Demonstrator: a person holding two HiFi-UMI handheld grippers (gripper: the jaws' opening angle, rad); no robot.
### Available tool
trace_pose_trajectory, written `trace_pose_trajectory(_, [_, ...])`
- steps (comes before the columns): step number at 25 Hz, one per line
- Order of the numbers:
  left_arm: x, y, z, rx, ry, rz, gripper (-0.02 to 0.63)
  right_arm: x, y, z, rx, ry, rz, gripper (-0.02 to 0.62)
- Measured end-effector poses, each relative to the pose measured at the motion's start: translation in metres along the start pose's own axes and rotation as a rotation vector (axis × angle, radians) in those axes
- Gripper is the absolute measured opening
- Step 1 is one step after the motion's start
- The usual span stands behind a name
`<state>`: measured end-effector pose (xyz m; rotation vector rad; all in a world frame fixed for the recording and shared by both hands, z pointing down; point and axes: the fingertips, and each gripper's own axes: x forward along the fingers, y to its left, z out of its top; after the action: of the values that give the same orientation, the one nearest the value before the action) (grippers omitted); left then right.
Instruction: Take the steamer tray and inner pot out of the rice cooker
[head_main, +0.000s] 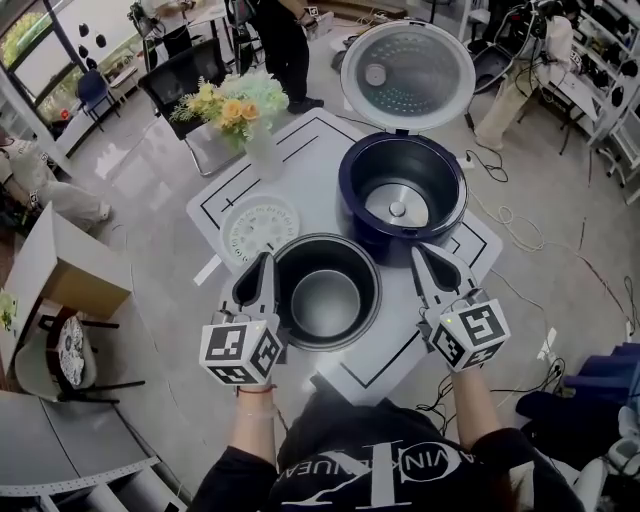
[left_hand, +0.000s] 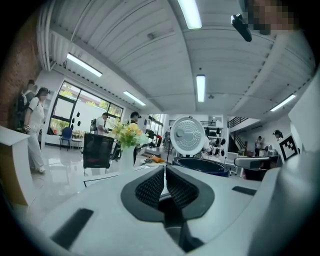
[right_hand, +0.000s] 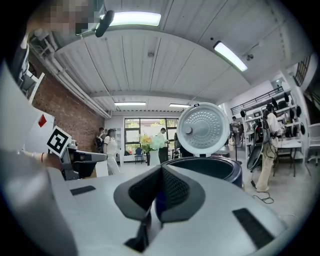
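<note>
White table (head_main: 312, 165), round metal pot (head_main: 326, 300), left hand-held gripper (head_main: 267, 259), right hand-held gripper (head_main: 418, 249), both closed

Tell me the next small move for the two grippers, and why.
Probably just draw both grippers back toward yourself and rest. The steamer tray and inner pot both sit on the table, the rice cooker shows only its bare heating plate, and the left gripper and right gripper are shut on nothing.
</note>
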<state>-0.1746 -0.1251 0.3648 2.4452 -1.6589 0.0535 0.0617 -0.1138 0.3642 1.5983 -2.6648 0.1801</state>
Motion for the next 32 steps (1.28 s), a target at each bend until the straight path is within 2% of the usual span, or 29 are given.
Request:
trace_pose_trajectory(9, [0.011, -0.021, 0.029, 0.022, -0.062, -0.049, 0.017, -0.017, -0.017, 0.029, -0.004, -0.069, -0.035, -0.002])
trace_pose_trajectory(16, [0.017, -0.03, 0.047, 0.041, -0.103, -0.068, 0.017, -0.021, -0.019, 0.051, -0.02, -0.116, -0.019, -0.002])
trace_pose_trajectory(32, [0.025, -0.038, 0.06, 0.088, -0.121, -0.078, 0.017, -0.018, -0.024, 0.056, -0.007, -0.125, -0.008, -0.002])
